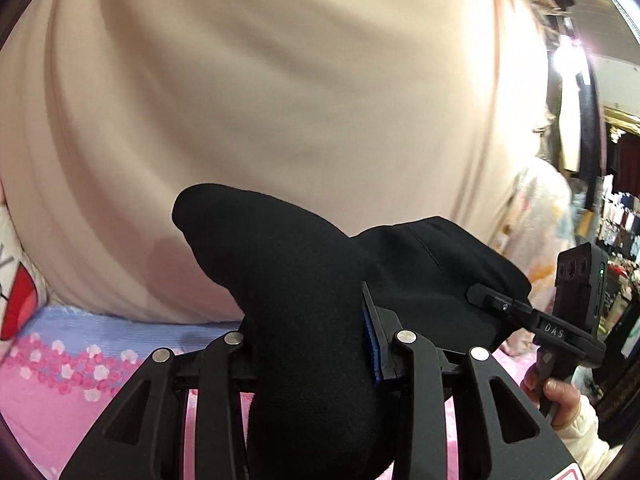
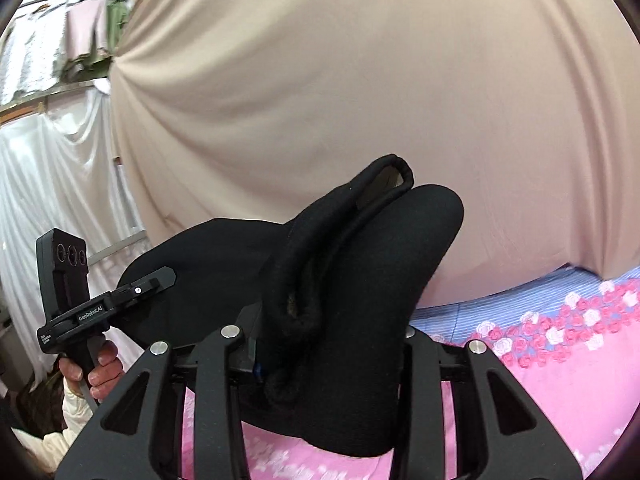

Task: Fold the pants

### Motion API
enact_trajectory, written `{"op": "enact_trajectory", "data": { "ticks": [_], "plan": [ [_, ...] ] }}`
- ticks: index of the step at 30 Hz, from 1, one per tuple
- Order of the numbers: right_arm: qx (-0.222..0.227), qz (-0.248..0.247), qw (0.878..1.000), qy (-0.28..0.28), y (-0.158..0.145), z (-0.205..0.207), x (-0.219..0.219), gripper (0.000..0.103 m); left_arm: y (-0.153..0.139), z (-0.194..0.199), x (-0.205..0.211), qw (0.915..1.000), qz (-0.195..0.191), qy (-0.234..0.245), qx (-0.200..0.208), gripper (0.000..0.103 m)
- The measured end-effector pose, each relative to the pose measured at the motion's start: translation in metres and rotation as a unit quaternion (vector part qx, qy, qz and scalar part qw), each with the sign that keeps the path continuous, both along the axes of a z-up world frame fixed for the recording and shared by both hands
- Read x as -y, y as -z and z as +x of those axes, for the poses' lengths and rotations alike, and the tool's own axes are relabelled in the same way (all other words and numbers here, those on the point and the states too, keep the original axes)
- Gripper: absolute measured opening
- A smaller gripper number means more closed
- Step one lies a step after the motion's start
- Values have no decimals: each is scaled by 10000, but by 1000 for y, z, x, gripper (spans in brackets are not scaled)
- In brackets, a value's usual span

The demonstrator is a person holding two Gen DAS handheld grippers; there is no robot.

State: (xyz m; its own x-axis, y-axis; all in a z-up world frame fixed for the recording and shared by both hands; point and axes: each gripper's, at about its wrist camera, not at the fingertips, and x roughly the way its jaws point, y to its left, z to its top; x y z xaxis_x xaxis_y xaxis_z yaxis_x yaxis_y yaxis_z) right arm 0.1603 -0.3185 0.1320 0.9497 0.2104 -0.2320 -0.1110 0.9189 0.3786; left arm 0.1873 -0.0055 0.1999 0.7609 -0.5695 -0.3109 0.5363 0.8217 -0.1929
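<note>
1. We hold two handheld grippers side by side above a bed covered by a pink sheet [image 1: 44,412] printed with roses, with a blue striped band along its far part.
2. The black pants [image 1: 304,312] are lifted off the sheet and stretched between the two tools, bunched into thick folds where each tool takes them.
3. In the left wrist view, the left gripper [image 1: 316,344] has its jaws closed tight on a thick roll of the black cloth, which rises past the fingers and hangs down below them. A blue pad edges one finger.
4. In the same view the right gripper [image 1: 486,298] reaches in from the right, its fingertip pressed against the far end of the cloth. A hand [image 1: 554,394] grips its handle.
5. In the right wrist view, the right gripper [image 2: 324,344] is clamped on another fold of the pants [image 2: 360,280], where a rolled hem or waistband loops upward.
6. There the left gripper [image 2: 158,280] shows at the left, its tip on the cloth, held by a hand [image 2: 102,368].
7. Behind everything hangs a large beige cloth [image 1: 260,100], creased and filling most of both views.
8. White drapes [image 2: 48,168] hang at the left of the right wrist view.
</note>
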Motion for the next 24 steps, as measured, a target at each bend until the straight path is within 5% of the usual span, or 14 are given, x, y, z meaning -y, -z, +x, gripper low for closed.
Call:
{"op": "enact_trajectory", "data": {
  "ticks": [7,12,14,15,16,21,23,24],
  "plan": [
    [-983,368,9945,75,107,89,36,35,115,108,17,9945,308,-121,-997,32],
    [-2086,658,9756,182,198,122,51,38,216,160,21,9725,446,-89,-2286,36],
    [-2456,996,9640,217,223,119,60,57,244,162,16,9658,513,-117,-2537,52],
    [-2508,1264,9596,147,225,115,65,58,256,160,8,9619,454,-206,-2688,71],
    [-2501,1386,9581,150,224,111,67,62,261,158,1,9612,334,-266,-2724,77],
    [-2531,1590,9542,108,224,102,72,66,260,151,-4,9605,172,-190,-2772,78],
    [-2581,1627,9523,38,226,106,69,44,261,151,5,9606,237,-251,-2758,64],
    [-2575,1637,9523,71,224,105,68,40,258,154,8,9578,62,-83,-2873,42]
  ]
}}
